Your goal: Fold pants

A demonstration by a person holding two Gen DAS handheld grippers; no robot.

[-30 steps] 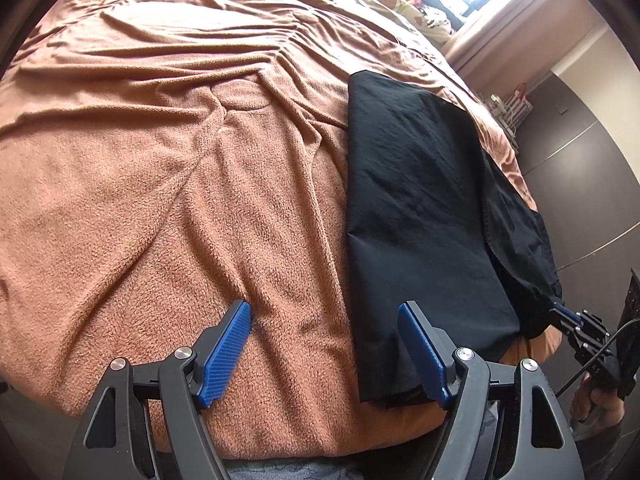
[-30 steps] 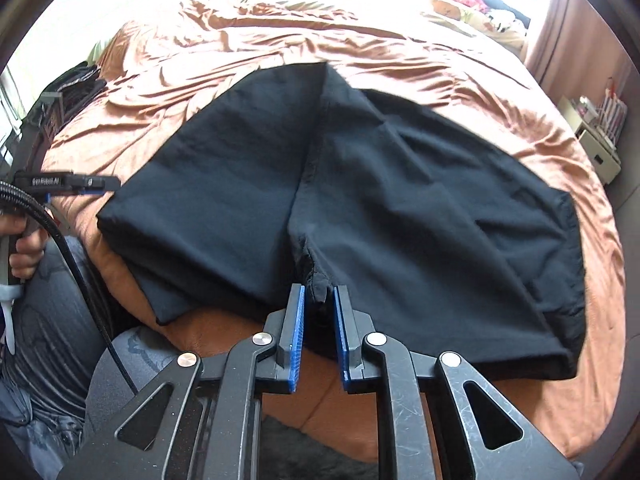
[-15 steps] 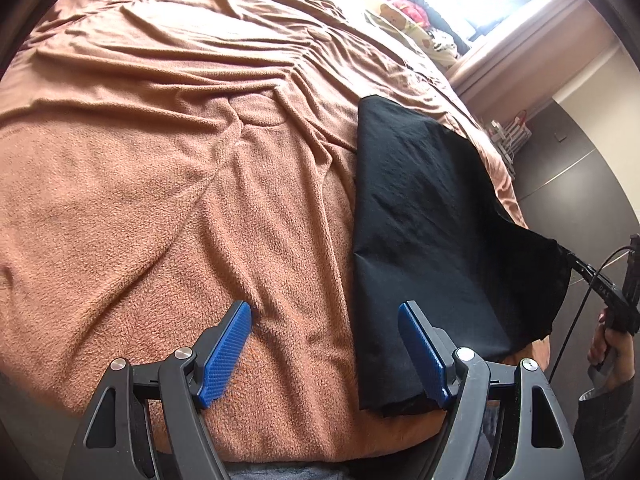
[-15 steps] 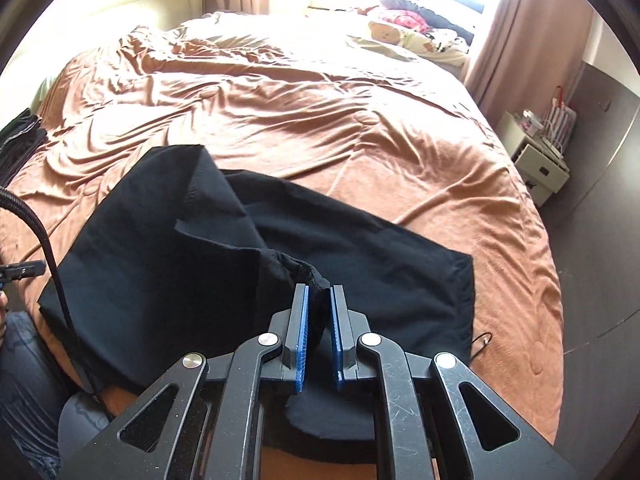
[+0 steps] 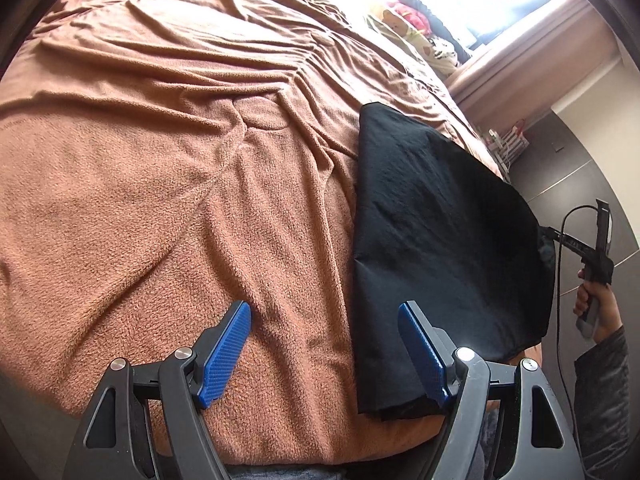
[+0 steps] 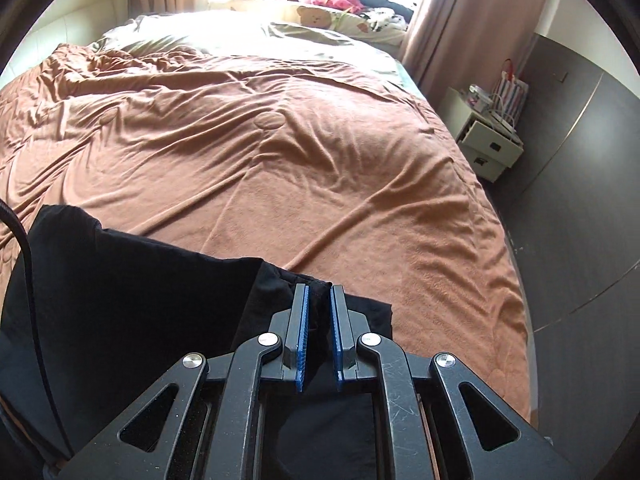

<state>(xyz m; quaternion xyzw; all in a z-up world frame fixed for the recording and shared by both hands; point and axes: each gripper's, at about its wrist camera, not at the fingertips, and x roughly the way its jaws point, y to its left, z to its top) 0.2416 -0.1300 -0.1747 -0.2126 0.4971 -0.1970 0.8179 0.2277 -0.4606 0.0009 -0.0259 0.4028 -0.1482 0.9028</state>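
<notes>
Black pants (image 5: 436, 248) were mid-fold: right gripper (image 6: 318, 332) clamped on an edge, left gripper (image 5: 324, 352) apart, empty. Next: lay edge down, then release.

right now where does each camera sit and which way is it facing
Left wrist: sits on the left gripper, angled down across the brown blanket toward the window; its open blue fingers show, the pants beside them, and at far right a hand holding the right gripper.
Right wrist: sits on the right gripper, angled down the bed toward the window and nightstand; its fingers pinch a pants edge.
Shared: pants, blanket, window, nightstand.
</notes>
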